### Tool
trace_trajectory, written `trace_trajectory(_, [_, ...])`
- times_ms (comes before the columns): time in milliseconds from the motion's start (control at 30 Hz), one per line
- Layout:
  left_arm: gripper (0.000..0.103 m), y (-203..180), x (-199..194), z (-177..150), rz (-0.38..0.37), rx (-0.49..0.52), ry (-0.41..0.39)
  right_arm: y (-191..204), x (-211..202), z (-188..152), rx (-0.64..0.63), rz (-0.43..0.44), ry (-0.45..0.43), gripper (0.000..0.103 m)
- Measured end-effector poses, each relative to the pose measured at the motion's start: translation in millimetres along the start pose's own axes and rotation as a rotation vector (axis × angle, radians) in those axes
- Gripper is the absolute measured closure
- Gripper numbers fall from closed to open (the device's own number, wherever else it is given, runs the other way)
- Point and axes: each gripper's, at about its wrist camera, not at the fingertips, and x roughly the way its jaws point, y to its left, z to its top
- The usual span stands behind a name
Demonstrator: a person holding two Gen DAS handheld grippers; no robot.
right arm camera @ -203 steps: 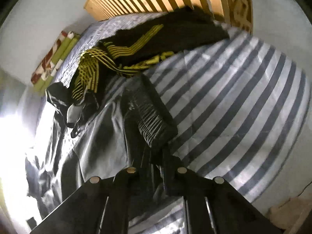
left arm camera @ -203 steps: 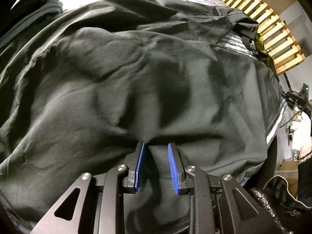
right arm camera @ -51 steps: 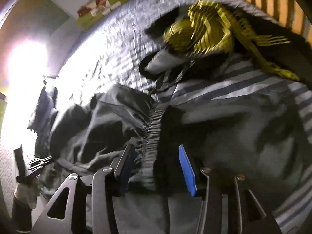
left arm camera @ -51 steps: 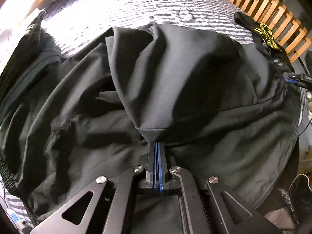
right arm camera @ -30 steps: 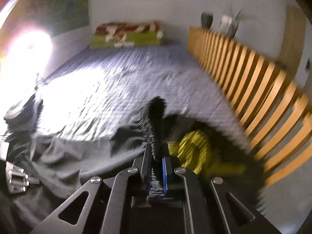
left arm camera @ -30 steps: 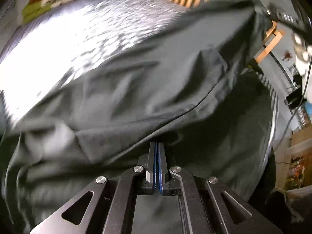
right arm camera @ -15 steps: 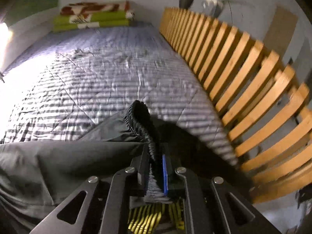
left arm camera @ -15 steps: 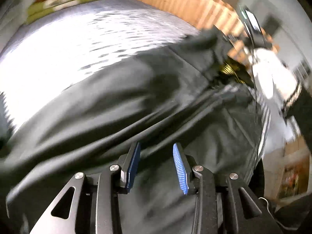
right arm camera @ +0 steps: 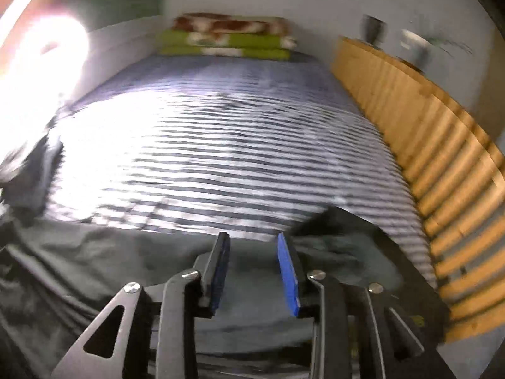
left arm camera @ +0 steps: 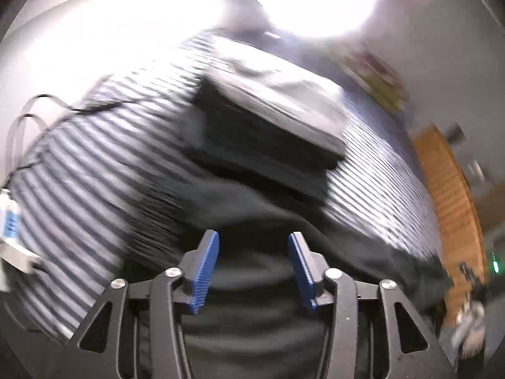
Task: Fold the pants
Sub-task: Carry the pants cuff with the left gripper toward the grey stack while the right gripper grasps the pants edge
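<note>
The dark grey pants (right arm camera: 132,262) lie spread across the near end of the striped bed (right arm camera: 221,145), under my right gripper (right arm camera: 252,271). That gripper is open, its blue pads apart above the cloth with nothing between them. In the left wrist view the picture is blurred by motion. My left gripper (left arm camera: 252,271) is open too, and dark pants cloth (left arm camera: 249,287) lies below and between its fingers without being held.
A stack of folded clothes (left arm camera: 268,117) sits on the striped cover ahead of the left gripper. A wooden slatted rail (right arm camera: 435,145) runs along the bed's right side. Folded green and red blankets (right arm camera: 230,38) lie at the far end. A cable (left arm camera: 31,126) trails at left.
Both grippers have let go of the pants, which now lie laid out on the bed. The left gripper has swung round to the left, toward the stack of folded clothes.
</note>
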Motion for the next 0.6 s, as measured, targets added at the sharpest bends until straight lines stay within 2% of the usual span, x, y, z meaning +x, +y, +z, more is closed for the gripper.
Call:
trace_trajectory(100, [0.041, 55.7, 8.2, 27.5, 0.069, -0.115, 0.004, 54.2, 10.3, 11.2, -0.097, 0.095, 0.004, 0.060])
trace_trajectory(200, [0.039, 93.9, 37.9, 44.5, 0.065, -0.179, 0.096, 113.9, 30.2, 16.5, -0.213, 0.161, 0.055, 0.059])
trace_trajectory(300, [0.039, 92.3, 71.8, 44.7, 0.040, -0.182, 0.170, 163.0, 52.8, 17.5, -0.302, 0.233, 0.111, 0.057])
trace_trajectory(400, [0.036, 82.0, 101.5, 47.1, 0.000, -0.157, 0.230, 200.7, 75.9, 16.2, -0.341, 0.283, 0.156, 0.055])
trace_trajectory(467, [0.037, 76.3, 119.8, 49.0, -0.006, -0.148, 0.262, 223.5, 94.4, 15.8, -0.351, 0.319, 0.195, 0.054])
trace_trajectory(533, [0.060, 66.0, 130.7, 49.5, 0.029, -0.108, 0.269, 245.6, 109.6, 14.3, -0.382, 0.349, 0.221, 0.053])
trace_trajectory(567, [0.075, 59.4, 134.2, 49.4, 0.037, -0.081, 0.275, 250.9, 114.4, 12.8, -0.396, 0.356, 0.226, 0.052])
trace_trajectory(600, [0.083, 54.0, 135.1, 48.7, 0.035, -0.060, 0.268, 258.6, 119.8, 11.2, -0.412, 0.367, 0.236, 0.049])
